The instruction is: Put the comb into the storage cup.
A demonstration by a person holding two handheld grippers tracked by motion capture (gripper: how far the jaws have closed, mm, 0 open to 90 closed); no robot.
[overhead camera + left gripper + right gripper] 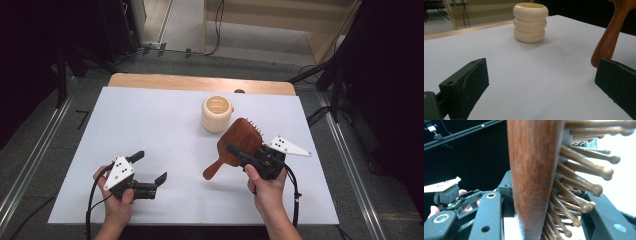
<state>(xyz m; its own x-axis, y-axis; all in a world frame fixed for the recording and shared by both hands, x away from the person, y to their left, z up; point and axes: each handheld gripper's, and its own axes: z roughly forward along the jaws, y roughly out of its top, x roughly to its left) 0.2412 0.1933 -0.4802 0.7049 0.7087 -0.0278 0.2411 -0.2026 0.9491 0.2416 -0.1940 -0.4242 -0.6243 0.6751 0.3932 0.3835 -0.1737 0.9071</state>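
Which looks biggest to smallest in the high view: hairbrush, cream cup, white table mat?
1. White table mat, by far the largest.
2. Hairbrush, held in the right gripper.
3. Cream cup, smaller, though it sits farther from the camera.

Bright even light, dark surroundings

Each tool was black, with two blocky jaws and a grey three-cornered plate bearing small dark dots on top. The left tool [150,167] sat at the lower left of the high view, the right tool [235,150] at lower centre. A black cable trailed from each toward the bottom edge. Brass-ringed holes marked the right tool's jaw arms. The forearms were bare, with no sleeves.
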